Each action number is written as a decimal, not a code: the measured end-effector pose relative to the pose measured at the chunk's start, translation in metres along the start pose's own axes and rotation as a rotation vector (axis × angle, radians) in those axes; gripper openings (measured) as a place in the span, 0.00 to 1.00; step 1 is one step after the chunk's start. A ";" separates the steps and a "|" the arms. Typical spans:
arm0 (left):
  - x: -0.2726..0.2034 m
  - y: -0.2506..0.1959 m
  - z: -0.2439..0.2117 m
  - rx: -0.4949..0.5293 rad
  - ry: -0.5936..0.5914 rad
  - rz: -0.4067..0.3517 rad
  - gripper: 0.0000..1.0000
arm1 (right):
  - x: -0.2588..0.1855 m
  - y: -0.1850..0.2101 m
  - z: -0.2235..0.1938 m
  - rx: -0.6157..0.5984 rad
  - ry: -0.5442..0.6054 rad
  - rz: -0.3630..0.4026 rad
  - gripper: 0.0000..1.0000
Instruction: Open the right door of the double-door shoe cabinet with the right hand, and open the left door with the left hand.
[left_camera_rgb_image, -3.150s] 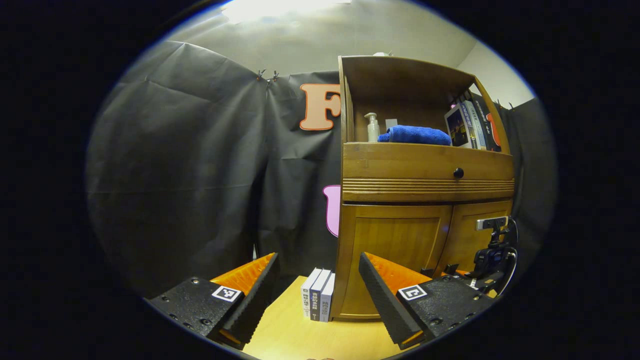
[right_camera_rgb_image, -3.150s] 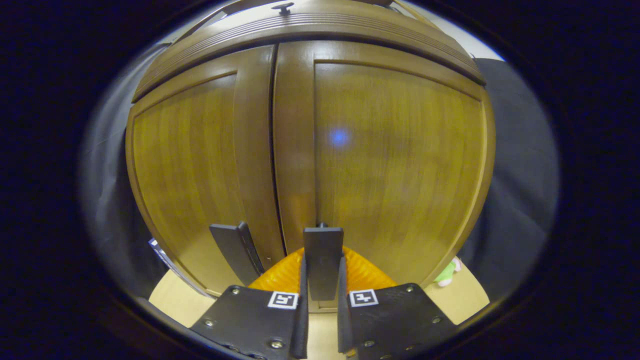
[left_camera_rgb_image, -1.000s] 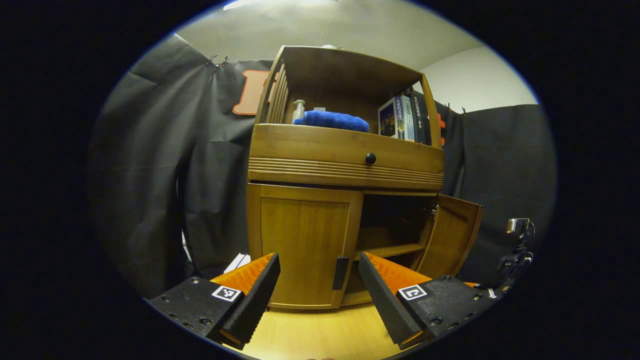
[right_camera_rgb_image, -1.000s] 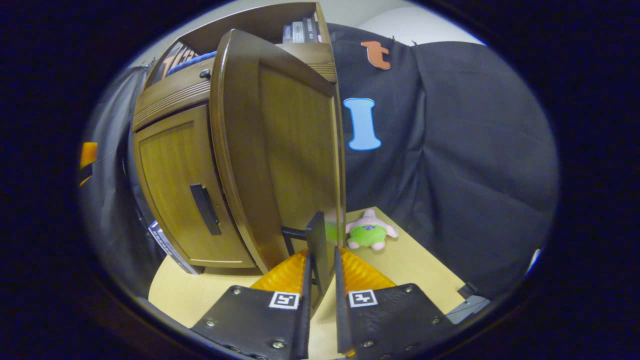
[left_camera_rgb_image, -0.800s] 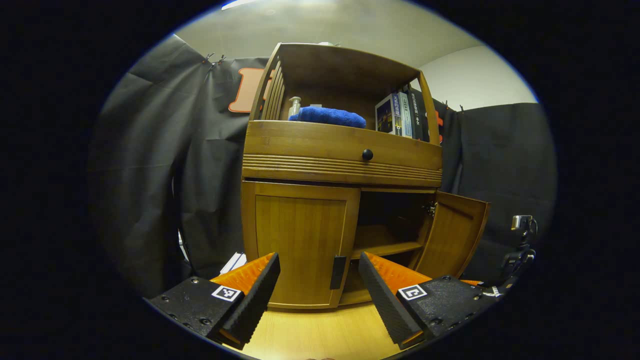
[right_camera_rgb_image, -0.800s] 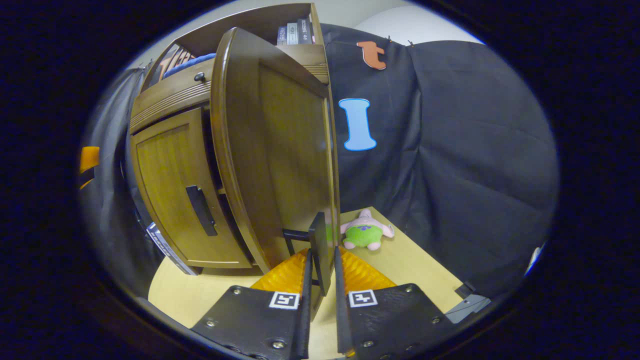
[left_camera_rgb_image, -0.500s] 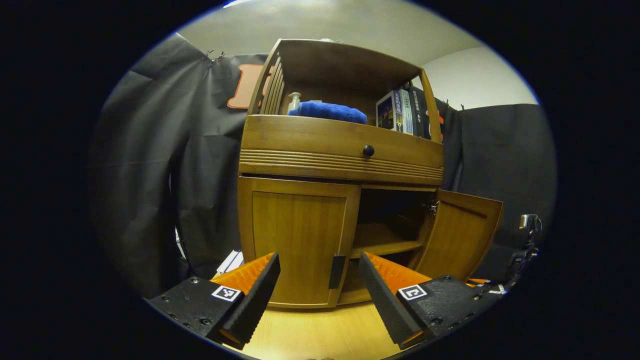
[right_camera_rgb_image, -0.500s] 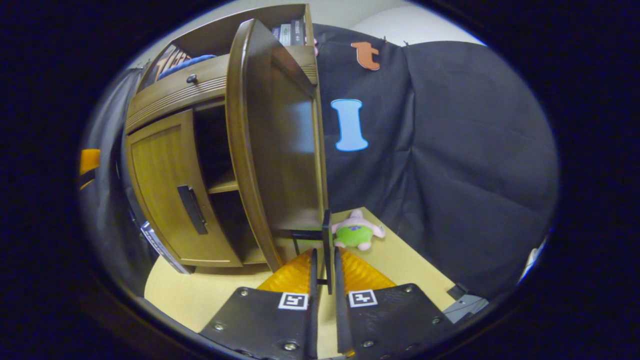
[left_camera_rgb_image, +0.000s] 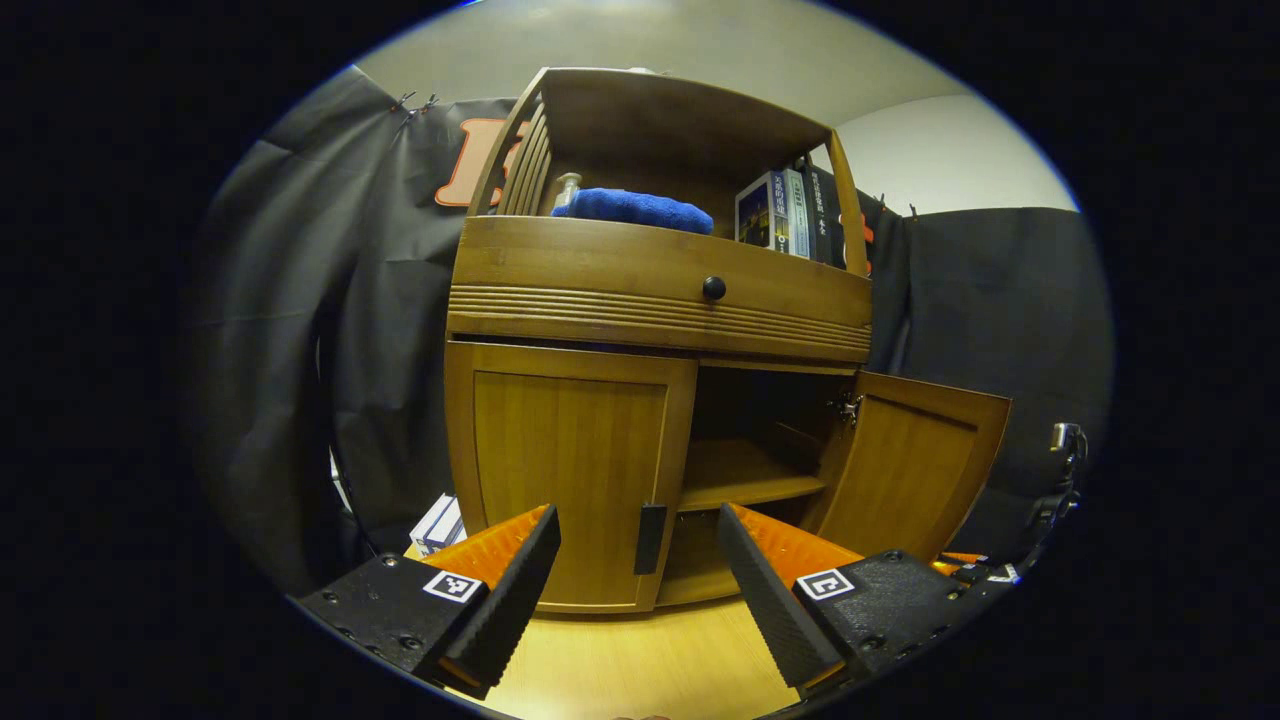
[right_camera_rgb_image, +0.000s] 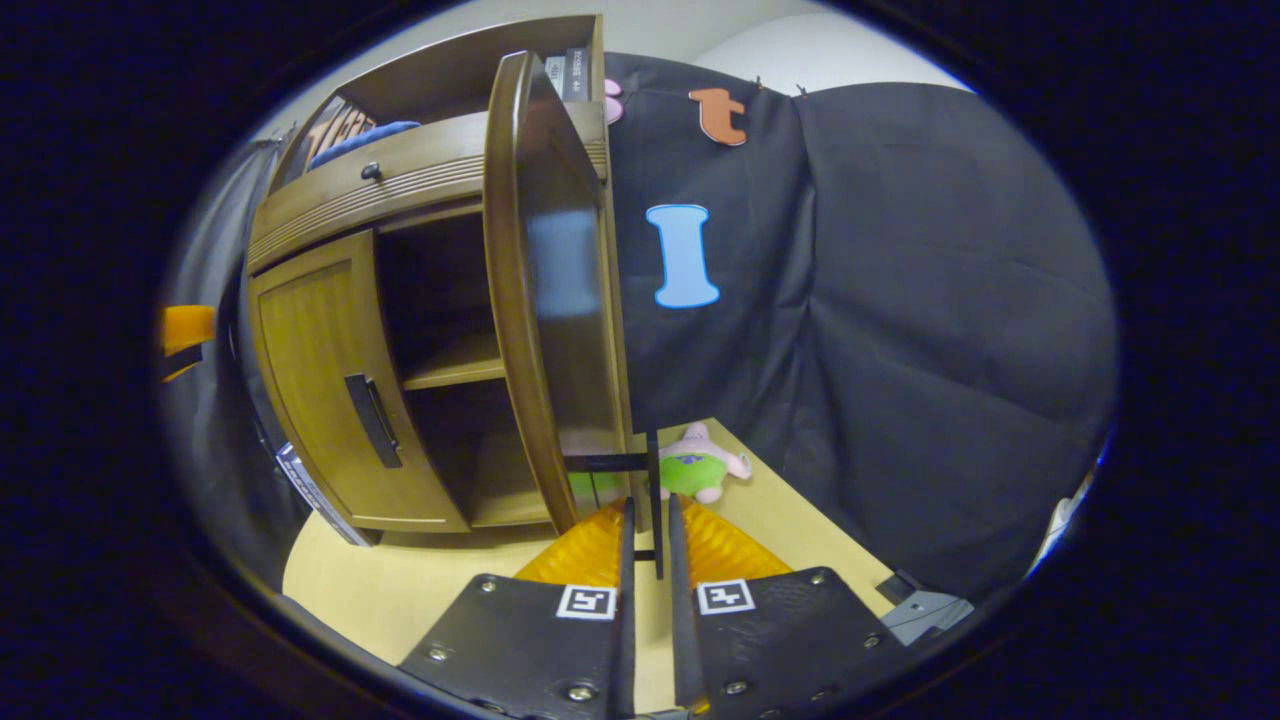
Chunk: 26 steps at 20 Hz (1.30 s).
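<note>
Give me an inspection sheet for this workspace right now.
Surface: light wooden table.
Job's things: right door swung open; left door closed, its handle untouched.
Clutter: plush toy on the table beyond the right door; books beside the cabinet; blue towel on the top shelf.
Grippers: left hand-held gripper open before the left door's handle; right hand-held gripper shut on the right door's handle.
Cables: nothing seen.
Surroundings: black cloth wall.

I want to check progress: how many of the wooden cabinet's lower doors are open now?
1. The right wooden door stands swung open; the left wooden door is shut.
</note>
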<state>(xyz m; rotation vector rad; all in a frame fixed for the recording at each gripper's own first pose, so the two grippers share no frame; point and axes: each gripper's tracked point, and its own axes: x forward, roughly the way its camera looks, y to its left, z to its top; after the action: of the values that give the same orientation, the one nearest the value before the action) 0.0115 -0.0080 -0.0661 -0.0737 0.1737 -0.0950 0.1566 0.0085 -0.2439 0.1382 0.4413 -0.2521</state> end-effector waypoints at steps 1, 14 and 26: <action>0.000 -0.001 -0.001 0.002 0.001 -0.001 0.98 | 0.000 -0.004 -0.001 -0.001 0.000 -0.012 0.15; 0.013 0.002 -0.025 0.015 0.041 0.000 0.98 | -0.029 -0.094 0.015 0.110 -0.048 -0.213 0.15; 0.083 -0.008 -0.080 0.017 0.149 -0.045 0.99 | -0.114 -0.119 0.121 0.061 -0.296 -0.333 0.15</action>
<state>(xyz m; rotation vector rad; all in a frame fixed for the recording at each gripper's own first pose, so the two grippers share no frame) 0.0778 -0.0294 -0.1579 -0.0531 0.3203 -0.1472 0.0738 -0.1038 -0.0947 0.0839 0.1593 -0.6046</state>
